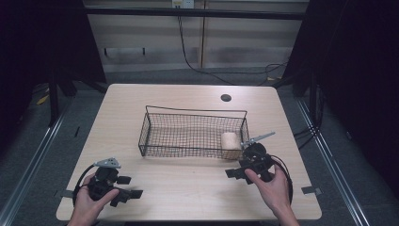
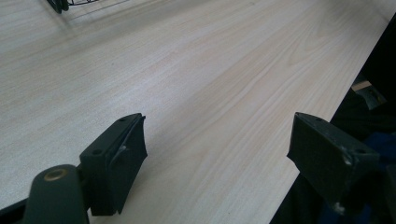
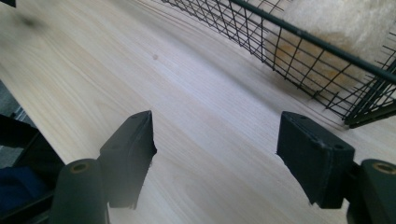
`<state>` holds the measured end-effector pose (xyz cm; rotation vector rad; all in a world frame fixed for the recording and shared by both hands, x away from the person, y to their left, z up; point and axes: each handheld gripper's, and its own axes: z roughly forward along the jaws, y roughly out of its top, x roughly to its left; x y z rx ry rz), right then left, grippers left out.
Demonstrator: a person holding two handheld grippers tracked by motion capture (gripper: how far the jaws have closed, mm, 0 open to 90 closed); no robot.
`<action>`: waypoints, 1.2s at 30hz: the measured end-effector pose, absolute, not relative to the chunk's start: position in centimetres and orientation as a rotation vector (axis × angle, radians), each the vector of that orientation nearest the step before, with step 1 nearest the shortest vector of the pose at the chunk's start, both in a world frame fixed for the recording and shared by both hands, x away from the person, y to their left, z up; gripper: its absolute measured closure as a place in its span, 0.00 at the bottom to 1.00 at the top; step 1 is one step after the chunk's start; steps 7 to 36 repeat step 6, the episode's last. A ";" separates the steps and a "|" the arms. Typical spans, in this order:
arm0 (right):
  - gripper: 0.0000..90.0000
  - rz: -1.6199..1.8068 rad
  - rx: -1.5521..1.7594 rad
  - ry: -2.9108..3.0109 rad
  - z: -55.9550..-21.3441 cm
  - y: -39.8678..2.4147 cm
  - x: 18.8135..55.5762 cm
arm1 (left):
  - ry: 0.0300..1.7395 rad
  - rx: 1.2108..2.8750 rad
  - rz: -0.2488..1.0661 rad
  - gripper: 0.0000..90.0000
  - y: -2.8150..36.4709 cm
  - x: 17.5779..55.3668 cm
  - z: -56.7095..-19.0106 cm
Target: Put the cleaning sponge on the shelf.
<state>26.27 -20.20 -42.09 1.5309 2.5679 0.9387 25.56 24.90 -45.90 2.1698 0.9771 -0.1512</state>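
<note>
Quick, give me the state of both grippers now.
Left gripper: open, holding nothing, over bare table.
Right gripper: open, holding nothing, beside the wire basket with the pale fuzzy item inside.

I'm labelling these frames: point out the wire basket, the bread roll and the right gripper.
wire basket (image 1: 149, 133), high view, left wall.
bread roll (image 1: 230, 140), high view, top.
right gripper (image 3: 215, 156), right gripper view, between fingertips.

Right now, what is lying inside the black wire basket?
Inside the wire basket, one pale, soft-looking object lies at its right end, against the mesh; the other mesh floor looks bare. The object's underside is hidden. Both grippers are outside, open.
</note>
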 end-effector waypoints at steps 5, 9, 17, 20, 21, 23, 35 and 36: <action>0.30 0.927 1.555 2.542 -43.8 -20.7 26.2 | 0.976 2.173 -0.158 0.21 24.8 25.5 -45.9; 0.30 0.931 1.559 2.529 -44.1 -20.8 26.2 | 0.974 2.172 -0.156 0.21 24.8 25.6 -45.9; 0.30 0.931 1.559 2.529 -44.1 -20.8 26.2 | 0.974 2.172 -0.156 0.21 24.8 25.6 -45.9; 0.30 0.931 1.559 2.529 -44.1 -20.8 26.2 | 0.974 2.172 -0.156 0.21 24.8 25.6 -45.9; 0.30 0.931 1.559 2.529 -44.1 -20.8 26.2 | 0.974 2.172 -0.156 0.21 24.8 25.6 -45.9; 0.30 0.931 1.559 2.529 -44.1 -20.8 26.2 | 0.974 2.172 -0.156 0.21 24.8 25.6 -45.9; 0.30 0.931 1.559 2.529 -44.1 -20.8 26.2 | 0.974 2.172 -0.156 0.21 24.8 25.6 -45.9; 0.30 0.931 1.559 2.529 -44.1 -20.8 26.2 | 0.974 2.172 -0.156 0.21 24.8 25.6 -45.9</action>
